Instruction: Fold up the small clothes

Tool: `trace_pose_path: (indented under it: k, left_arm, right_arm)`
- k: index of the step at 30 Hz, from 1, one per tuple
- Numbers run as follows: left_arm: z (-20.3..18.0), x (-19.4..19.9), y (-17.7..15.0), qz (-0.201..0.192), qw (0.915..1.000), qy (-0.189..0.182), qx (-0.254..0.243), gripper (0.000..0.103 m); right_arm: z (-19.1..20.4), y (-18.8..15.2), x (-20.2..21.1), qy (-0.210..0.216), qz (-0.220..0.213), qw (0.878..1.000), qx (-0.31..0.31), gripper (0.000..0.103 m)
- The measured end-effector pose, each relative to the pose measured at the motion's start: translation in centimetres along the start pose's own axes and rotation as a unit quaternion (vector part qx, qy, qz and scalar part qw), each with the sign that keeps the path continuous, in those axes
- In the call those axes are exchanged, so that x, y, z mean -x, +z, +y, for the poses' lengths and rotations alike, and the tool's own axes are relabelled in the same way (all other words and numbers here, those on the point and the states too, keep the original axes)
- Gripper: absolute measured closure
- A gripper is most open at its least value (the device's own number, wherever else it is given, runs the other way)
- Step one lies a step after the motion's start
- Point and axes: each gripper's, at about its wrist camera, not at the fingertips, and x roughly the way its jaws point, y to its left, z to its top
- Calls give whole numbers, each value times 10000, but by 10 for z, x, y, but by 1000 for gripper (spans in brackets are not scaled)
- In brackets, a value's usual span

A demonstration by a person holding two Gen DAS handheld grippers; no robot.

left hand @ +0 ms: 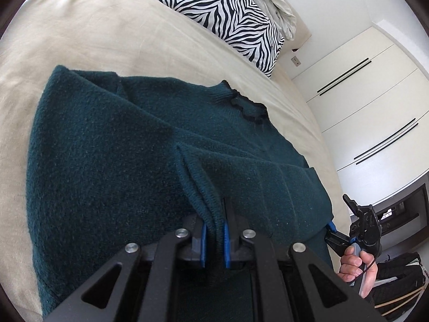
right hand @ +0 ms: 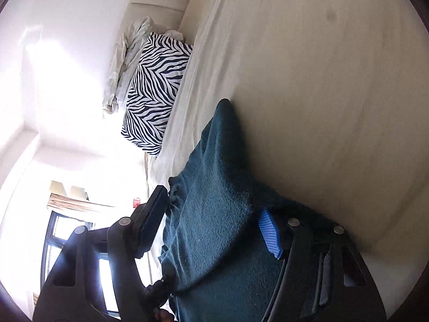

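Sweater (left hand: pixel 120 145): dark green knit, spread on the bed (left hand: pixel 88 35) toward its near edge; collar (left hand: pixel 241 104) points at the zebra pillow (left hand: pixel 225 16) by the headboard corner.
Long axis: runs from the near edge up to the collar, so hem nearest the person, neck farthest.
Left gripper (left hand: pixel 213 237): narrow, its blue pads pinched on a ribbed edge of the sweater, probably a cuff or hem, and lifting it into a small ridge.
Right gripper (right hand: pixel 211 228): jaws roughly half wide, straddling the knit; cloth lies between them but the pads do not press on it. From the left view it sits at the sweater's right edge, a hand (left hand: pixel 354 265) on its handle.
Key relation: cloth lies straight ahead of both tools; the left already has its corner, the right is beside its own.
Next move, as a judgement: the right needs to close on that edge before both can carry the fold across.
Poor view: strong window glare washes out the right view's left half.
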Motion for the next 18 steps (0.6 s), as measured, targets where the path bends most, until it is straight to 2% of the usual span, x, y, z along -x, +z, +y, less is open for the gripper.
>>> trace_pose_path:
  k: [4,10,15,18]
  left_arm:
    - [-1,-3,0,17,10000,10,-6,94]
    - [0,-1,3,-31,10000,-15,36,94]
    - [-1,1,6,-115,9999,0,-52,93]
    - [-16,7,7,-327,9987,20,-392,93]
  right_arm:
    - [-14,6,-3,85,1,9998,-160,58]
    - [-22,5,-6,146,24,9998,-118,68]
    - [-20,-2,2,6,105,9999,69,67]
    - [-26,-3,5,-55,108,9999,115,68]
